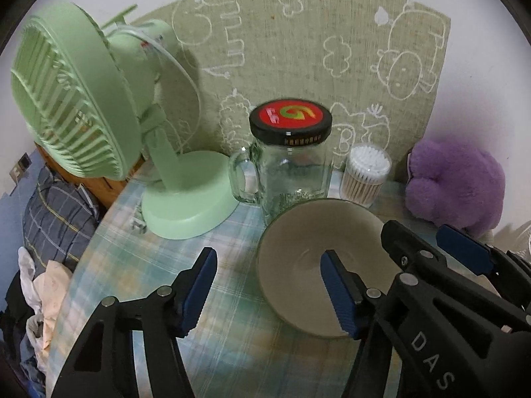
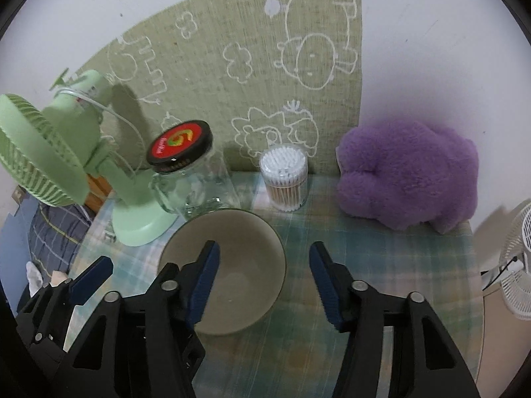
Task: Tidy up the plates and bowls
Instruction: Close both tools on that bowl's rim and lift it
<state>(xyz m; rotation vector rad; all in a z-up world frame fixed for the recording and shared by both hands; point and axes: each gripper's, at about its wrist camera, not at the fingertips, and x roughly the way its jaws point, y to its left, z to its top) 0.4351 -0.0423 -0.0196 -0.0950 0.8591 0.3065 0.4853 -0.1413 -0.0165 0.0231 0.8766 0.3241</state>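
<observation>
One bowl (image 2: 229, 265) is sitting upright, mouth facing up, just before the single lidded jar (image 2: 189, 172); left gripper (image 1: 268, 285) and right gripper (image 2: 265, 282) are both gaping, holding nothing.

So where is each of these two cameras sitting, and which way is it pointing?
Left wrist view: on the left gripper, looking forward and down at the bowl and the green fan; its open fingers show, plus the right gripper.
Right wrist view: on the right gripper, facing the purple plush; its open fingers show.
Both share the bowl, jar, cotton swabs and table.
</observation>
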